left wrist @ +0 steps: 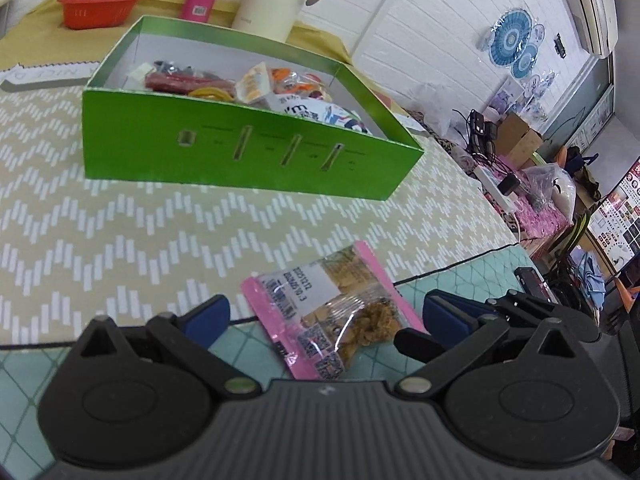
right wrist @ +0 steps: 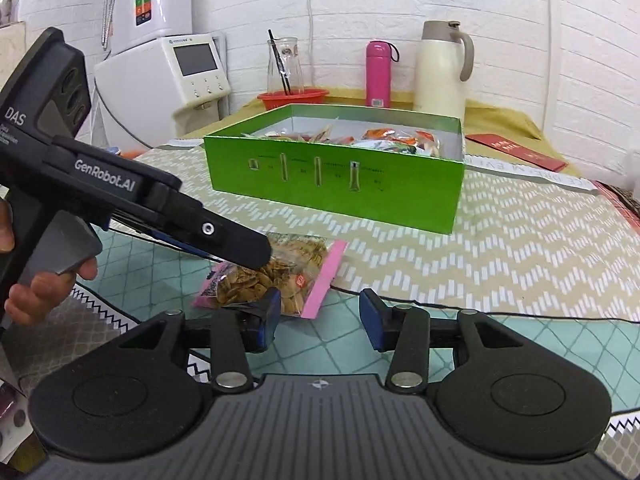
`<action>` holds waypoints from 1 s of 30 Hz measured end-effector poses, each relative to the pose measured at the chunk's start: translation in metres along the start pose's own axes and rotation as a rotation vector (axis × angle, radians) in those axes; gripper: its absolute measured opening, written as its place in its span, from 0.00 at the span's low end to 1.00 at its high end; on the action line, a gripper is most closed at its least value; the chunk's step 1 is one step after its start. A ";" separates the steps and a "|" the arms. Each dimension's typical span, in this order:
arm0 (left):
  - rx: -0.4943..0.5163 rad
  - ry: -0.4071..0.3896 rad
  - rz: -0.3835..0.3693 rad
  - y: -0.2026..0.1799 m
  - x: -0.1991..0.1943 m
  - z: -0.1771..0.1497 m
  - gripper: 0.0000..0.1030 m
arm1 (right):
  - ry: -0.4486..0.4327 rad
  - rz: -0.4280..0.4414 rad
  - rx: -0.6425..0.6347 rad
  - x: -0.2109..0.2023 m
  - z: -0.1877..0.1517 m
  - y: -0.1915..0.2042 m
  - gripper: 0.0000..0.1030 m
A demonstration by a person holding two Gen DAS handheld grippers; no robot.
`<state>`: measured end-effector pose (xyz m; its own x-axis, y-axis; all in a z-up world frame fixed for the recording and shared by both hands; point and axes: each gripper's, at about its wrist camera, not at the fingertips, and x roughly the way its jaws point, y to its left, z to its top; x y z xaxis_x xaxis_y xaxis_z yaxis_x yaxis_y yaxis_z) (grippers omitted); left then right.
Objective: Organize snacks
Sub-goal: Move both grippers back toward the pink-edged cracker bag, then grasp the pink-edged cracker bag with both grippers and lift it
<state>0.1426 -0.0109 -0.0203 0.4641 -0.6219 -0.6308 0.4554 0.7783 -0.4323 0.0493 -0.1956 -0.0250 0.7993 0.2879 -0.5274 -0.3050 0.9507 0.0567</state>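
A clear snack packet with pink edges (left wrist: 340,312) lies flat on the table, near its front edge. My left gripper (left wrist: 326,316) is open, its blue pads on either side of the packet, just above it. In the right wrist view the packet (right wrist: 280,276) lies under the left gripper's black body (right wrist: 160,208). My right gripper (right wrist: 318,316) is open and empty, just to the right of the packet. A green open box (left wrist: 240,148) holding several snack packets stands beyond; it also shows in the right wrist view (right wrist: 336,184).
Behind the box stand a cream thermos jug (right wrist: 440,72), a pink bottle (right wrist: 378,74), a glass carafe (right wrist: 284,66) and a red basket (right wrist: 294,98). A white appliance (right wrist: 168,72) stands at the back left. The table edge drops off to the right (left wrist: 500,216).
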 end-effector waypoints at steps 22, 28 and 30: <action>0.036 -0.056 0.048 -0.028 0.001 -0.012 0.31 | 0.009 0.058 0.052 0.006 -0.004 -0.002 0.40; 0.023 -0.066 0.095 -0.022 -0.015 -0.020 0.56 | -0.018 -0.022 -0.023 -0.006 -0.002 0.003 0.56; -0.019 -0.059 0.067 -0.014 -0.018 -0.021 0.56 | -0.042 -0.022 -0.038 -0.008 0.002 0.003 0.56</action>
<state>0.1119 -0.0090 -0.0163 0.5375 -0.5717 -0.6199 0.4072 0.8197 -0.4029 0.0431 -0.1949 -0.0194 0.8267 0.2725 -0.4922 -0.3063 0.9518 0.0125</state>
